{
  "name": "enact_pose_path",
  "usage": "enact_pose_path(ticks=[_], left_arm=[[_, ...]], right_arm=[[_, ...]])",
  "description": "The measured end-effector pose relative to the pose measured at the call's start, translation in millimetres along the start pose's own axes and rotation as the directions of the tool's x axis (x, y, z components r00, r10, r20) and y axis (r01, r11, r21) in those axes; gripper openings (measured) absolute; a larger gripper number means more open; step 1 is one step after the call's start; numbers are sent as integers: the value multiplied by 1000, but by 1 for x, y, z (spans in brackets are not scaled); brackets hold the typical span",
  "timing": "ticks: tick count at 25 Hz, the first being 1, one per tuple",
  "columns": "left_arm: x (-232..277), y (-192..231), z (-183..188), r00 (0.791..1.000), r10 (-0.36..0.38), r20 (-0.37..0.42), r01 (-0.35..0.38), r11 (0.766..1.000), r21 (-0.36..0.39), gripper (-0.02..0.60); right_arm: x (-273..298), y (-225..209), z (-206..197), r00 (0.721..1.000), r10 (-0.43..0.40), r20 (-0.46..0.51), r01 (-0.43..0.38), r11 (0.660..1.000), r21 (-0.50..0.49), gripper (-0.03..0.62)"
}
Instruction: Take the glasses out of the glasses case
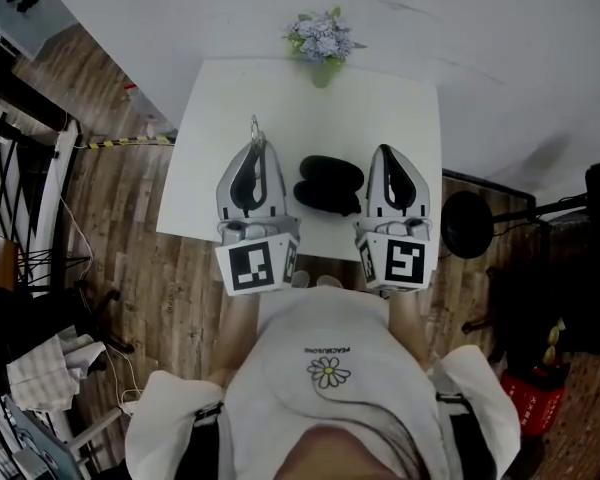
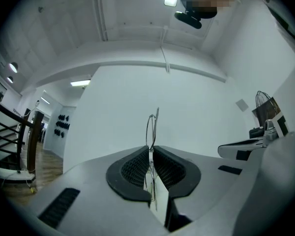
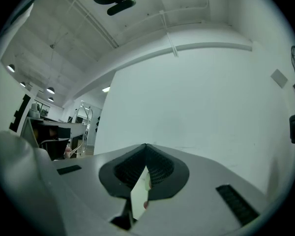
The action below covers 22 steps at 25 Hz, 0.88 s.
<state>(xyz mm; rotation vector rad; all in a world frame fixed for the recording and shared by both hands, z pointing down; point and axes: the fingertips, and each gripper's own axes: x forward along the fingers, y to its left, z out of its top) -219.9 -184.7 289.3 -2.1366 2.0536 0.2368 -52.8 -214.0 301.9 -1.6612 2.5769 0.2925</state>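
The black glasses case (image 1: 329, 184) lies open on the white table (image 1: 205, 168), between my two grippers. My left gripper (image 1: 254, 148) is to the left of the case, shut on a pair of thin wire-framed glasses (image 1: 255, 128) that stick out past its tips. In the left gripper view the metal frame (image 2: 152, 124) stands on edge, pinched between the ribbed pads (image 2: 137, 167). My right gripper (image 1: 384, 152) is to the right of the case. Its jaws (image 3: 145, 146) meet at the tips with nothing between them.
A small pot of pale blue flowers (image 1: 320, 38) stands at the table's far edge. Wooden floor surrounds the table, with a black fan (image 1: 466, 224) on a stand to the right and a dark railing (image 1: 10, 168) to the left. A white wall lies ahead.
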Motion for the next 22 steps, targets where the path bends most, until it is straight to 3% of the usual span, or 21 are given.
enact_pose_path(ticks=[22], left_arm=[[1,6,1,1000,13,9,-13,1000,7,40]], right_arm=[[-1,-2,-11,999,14,-37,-13,1000,16,9]])
